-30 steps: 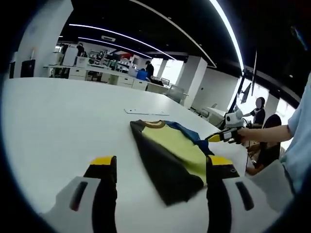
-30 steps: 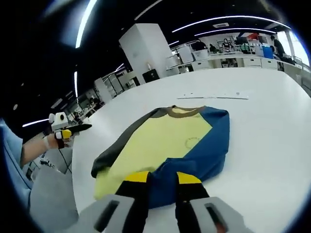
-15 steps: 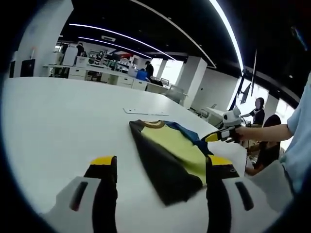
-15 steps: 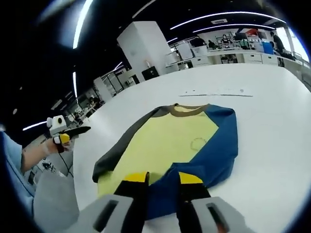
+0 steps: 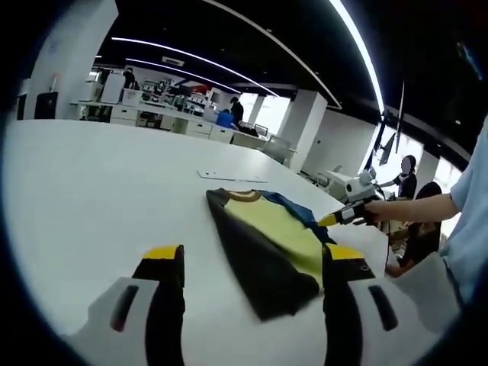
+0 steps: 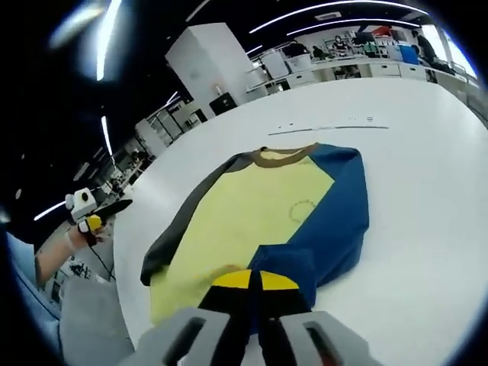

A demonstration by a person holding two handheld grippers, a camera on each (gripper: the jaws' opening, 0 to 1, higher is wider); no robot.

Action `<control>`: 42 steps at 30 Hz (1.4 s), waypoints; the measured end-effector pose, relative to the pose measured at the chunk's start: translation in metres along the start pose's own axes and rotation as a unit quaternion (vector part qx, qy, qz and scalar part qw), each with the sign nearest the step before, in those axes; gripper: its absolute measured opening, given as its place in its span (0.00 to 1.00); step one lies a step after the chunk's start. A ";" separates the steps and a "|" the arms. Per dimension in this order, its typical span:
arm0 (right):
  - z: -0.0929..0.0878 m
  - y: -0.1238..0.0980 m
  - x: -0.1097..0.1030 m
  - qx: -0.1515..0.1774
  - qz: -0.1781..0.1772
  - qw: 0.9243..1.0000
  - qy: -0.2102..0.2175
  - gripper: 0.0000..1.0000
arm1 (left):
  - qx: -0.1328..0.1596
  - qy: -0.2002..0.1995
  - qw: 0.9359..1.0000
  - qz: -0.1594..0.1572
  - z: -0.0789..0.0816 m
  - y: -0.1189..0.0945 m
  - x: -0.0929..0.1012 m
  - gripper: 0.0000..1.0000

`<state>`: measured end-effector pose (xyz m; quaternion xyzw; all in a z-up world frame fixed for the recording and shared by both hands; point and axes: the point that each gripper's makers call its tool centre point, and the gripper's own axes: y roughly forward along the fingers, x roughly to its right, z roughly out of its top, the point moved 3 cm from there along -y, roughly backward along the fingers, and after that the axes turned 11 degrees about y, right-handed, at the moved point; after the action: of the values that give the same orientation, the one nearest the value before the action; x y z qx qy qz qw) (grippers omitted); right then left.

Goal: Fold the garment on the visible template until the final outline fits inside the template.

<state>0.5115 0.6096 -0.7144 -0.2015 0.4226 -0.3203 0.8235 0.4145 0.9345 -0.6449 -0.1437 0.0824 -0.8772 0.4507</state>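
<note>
Yellow-tipped jaws of the left gripper [image 5: 252, 263] rise from the bottom of the left gripper view, set wide apart with nothing between them. Beyond them a white table [image 5: 91, 183] carries the garment [image 5: 267, 244], a shirt with a yellow body, a dark grey sleeve folded along its near side, a blue sleeve at the far side and a brown collar. The garment lies flat, nearer the right jaw. A thin pale strip [image 5: 232, 178] lies on the table past the collar. From the right, the right gripper [image 5: 335, 219] enters, held in a hand [image 5: 375, 211] above the blue edge of the garment; its opening cannot be told at this size. A seated person [image 5: 406, 177] shows behind it.

In the right gripper view, the right gripper [image 6: 255, 284] has its yellow tips drawn together at the near hem of the garment [image 6: 252, 221], where the blue sleeve meets the yellow panel; whether cloth is pinched between them cannot be told. The left gripper [image 6: 97, 216] hangs off the table's left edge, well apart from the garment. The strip [image 6: 328, 126] lies beyond the collar.
</note>
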 end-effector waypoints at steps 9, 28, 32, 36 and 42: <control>-0.001 -0.050 0.005 0.021 -0.003 1.000 0.000 0.00 | 0.003 0.004 1.000 -0.002 0.002 0.000 0.002 0.70; -0.029 -0.162 0.094 0.083 -0.117 0.987 0.077 0.00 | 0.005 0.000 1.000 -0.008 0.005 0.002 0.017 0.70; -0.027 -0.181 0.113 0.096 -0.140 0.982 0.087 0.00 | 0.009 -0.006 1.000 -0.004 0.006 0.003 0.017 0.70; -0.023 -0.198 0.134 0.111 -0.166 0.976 0.090 0.00 | 0.010 -0.011 1.000 -0.001 0.004 0.006 0.017 0.70; -0.012 -0.213 0.161 0.131 -0.199 0.966 0.097 0.00 | 0.010 -0.019 1.000 0.004 0.005 0.011 0.017 0.70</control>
<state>0.4955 0.3445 -0.6836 -0.1403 0.4062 -0.5482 0.7175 0.4153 0.9144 -0.6399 -0.1558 0.0654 -0.8732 0.4572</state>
